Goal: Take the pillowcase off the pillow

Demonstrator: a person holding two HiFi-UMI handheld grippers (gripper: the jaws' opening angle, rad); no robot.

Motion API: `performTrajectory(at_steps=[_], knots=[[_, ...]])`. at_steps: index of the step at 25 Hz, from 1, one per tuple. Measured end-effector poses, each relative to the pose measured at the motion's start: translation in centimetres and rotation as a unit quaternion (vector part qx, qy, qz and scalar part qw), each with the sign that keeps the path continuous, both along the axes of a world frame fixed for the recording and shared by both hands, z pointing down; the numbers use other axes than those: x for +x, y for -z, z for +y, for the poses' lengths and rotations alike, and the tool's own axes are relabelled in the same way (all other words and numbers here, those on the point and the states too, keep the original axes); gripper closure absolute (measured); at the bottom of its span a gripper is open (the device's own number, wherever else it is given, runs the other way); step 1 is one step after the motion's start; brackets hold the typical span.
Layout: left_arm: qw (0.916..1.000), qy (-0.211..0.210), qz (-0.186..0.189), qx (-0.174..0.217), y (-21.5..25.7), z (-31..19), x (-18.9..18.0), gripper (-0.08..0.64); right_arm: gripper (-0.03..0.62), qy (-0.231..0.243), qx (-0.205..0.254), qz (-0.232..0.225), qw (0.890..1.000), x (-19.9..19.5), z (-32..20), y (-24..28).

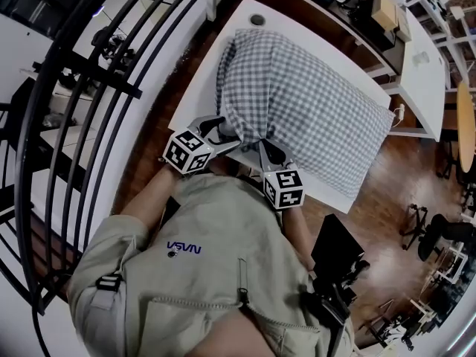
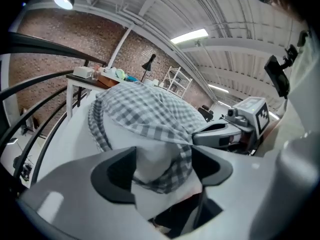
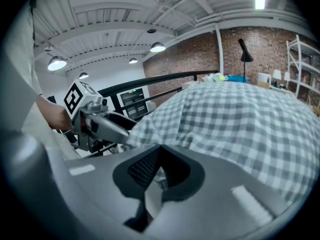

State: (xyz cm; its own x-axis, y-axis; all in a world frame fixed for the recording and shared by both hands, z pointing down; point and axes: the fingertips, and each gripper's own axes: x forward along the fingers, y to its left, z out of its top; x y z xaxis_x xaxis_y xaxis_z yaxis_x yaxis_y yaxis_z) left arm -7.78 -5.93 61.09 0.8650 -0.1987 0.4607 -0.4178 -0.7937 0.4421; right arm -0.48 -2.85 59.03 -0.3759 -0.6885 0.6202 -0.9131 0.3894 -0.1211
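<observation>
A pillow in a grey-and-white checked pillowcase lies on a white table. Its near end is bunched together right in front of me. My left gripper stands open at that end. In the left gripper view its jaws are spread wide, with the white pillow corner and the pillowcase hem between them. My right gripper is shut on the pillowcase hem just to the right. Its closed fingers pinch the checked cloth. In the right gripper view the pillowcase spreads out past the closed right gripper.
A black metal railing curves along the left side. A second white table with boxes stands at the far right, and wooden floor lies between the two tables. A black device hangs at the person's right side.
</observation>
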Motion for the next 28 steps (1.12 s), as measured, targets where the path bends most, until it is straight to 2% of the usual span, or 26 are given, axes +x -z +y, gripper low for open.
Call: performTrajectory(at_steps=[3,5,7,8,12,15,17,19,21,23,25,28], knots=[[1.0,0.004,-0.007,0.002,-0.7,-0.1,-0.1,0.2,0.586,0.001,0.003,0.001,1.0,0.0,0.0,0.1],[0.9991,0.038,0.014,-0.012,-0.5,-1.0,-0.8,0.268,0.586,-0.006,0.003,0.004,1.0,0.3,0.0,0.1],[0.9973,0.064,0.028,-0.023,-0.3,-1.7,-1.6,0.293,0.586,-0.016,0.003,0.005,1.0,0.9,0.0,0.0],[0.9973,0.066,0.024,-0.022,-0.4,-1.8,-1.8,0.299,0.586,-0.019,0.003,0.005,1.0,1.1,0.0,0.1],[0.9991,0.037,-0.016,-0.011,-2.0,-1.6,-0.9,0.301,0.586,-0.013,0.009,0.004,1.0,0.7,0.0,0.3],[0.9992,0.02,-0.034,0.007,-2.0,-1.6,-0.3,0.409,0.586,-0.008,0.011,0.012,1.0,0.4,0.1,0.4],[0.9985,0.028,-0.026,0.039,-0.3,-2.7,-1.0,0.494,0.586,-0.013,0.021,0.028,0.999,1.0,0.0,1.0],[0.996,0.049,-0.006,0.074,2.2,-4.2,-2.4,0.511,0.586,-0.032,0.041,0.052,0.997,2.6,-0.4,2.3],[0.9926,0.079,0.024,0.09,4.6,-5.7,-4.1,0.514,0.586,-0.065,0.065,0.079,0.993,5.1,-0.9,4.2],[0.9891,0.103,0.05,0.092,6.1,-6.5,-5.6,0.514,0.586,-0.096,0.082,0.111,0.986,7.6,-1.0,5.8],[0.9878,0.115,0.059,0.086,6.1,-6.5,-6.4,0.515,0.586,-0.115,0.08,0.146,0.979,9.5,-0.7,6.1],[0.9895,0.125,0.048,0.053,3.2,-5.2,-6.8,0.517,0.586,-0.127,0.035,0.17,0.977,11.2,0.4,3.0]])
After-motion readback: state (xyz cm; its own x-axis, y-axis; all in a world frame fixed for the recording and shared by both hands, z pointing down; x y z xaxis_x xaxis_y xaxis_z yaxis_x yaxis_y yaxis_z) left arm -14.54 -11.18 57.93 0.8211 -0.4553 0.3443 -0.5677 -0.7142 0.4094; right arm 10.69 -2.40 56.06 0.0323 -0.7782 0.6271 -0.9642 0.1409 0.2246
